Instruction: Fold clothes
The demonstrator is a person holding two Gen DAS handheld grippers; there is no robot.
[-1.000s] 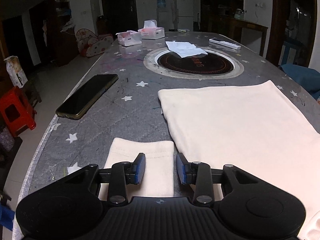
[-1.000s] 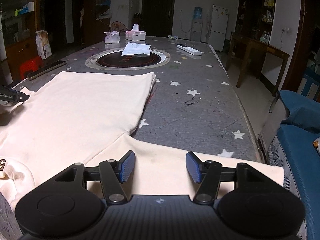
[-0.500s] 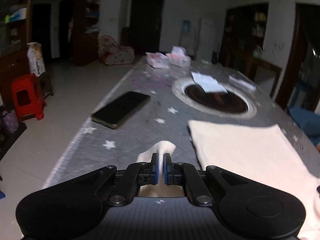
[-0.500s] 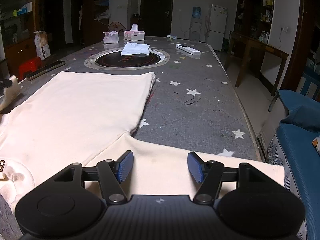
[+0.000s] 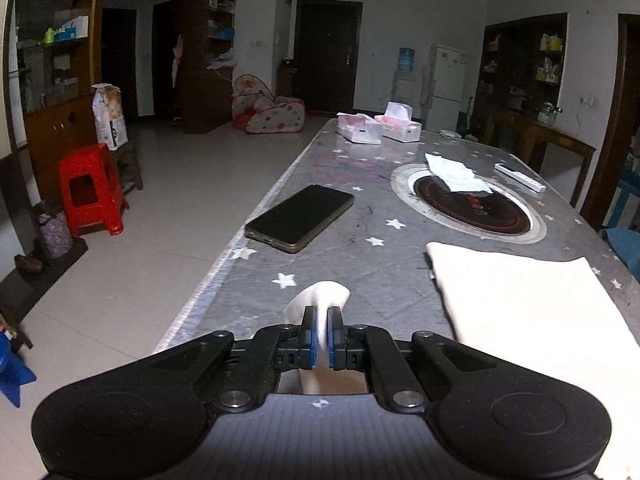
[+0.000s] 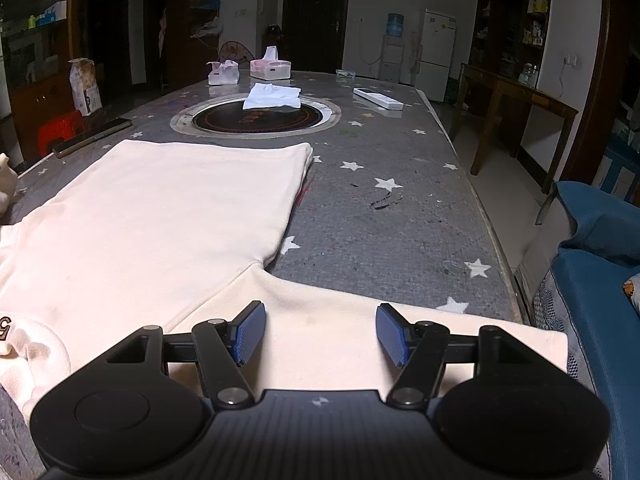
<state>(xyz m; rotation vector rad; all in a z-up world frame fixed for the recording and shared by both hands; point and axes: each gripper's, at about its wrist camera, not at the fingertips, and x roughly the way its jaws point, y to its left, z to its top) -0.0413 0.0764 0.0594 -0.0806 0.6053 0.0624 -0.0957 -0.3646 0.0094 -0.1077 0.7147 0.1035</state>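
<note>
My left gripper [image 5: 319, 334] is clamped on the cuff end of the cream sweatshirt's left sleeve [image 5: 320, 298]; the fabric bunches up in a small peak just ahead of the blue pads [image 5: 308, 338], and it looks raised off the surface [image 5: 352, 216], though I cannot tell how far. Ahead and to the right of that gripper the sweatshirt [image 5: 532, 304] lies flat with its hem edge toward the round induction hob [image 5: 472, 204]. Ahead and slightly left lies a dark smartphone [image 5: 300, 218], near the surface's left edge. Further out sit two tissue boxes [image 5: 378, 126], side by side, and a crumpled white tissue [image 5: 456, 172] rests on the hob.

My right gripper [image 6: 320, 334] stands wide open, its pads [image 6: 250, 332] spread apart above the right sleeve [image 6: 340, 332], which runs flat across in front of me toward the surface's right edge. I cannot tell whether the fingertips touch the cloth. The body of the sweatshirt [image 6: 168, 216] spreads ahead and to the left of this gripper. At the far left edge of this view I see a lifted lump of cream fabric [image 6: 7, 184]. A white remote control [image 6: 378, 99] lies far ahead on the right, beyond the hob [image 6: 256, 118]. A blue sofa [image 6: 600, 280] sits just off the surface's right side.
</note>
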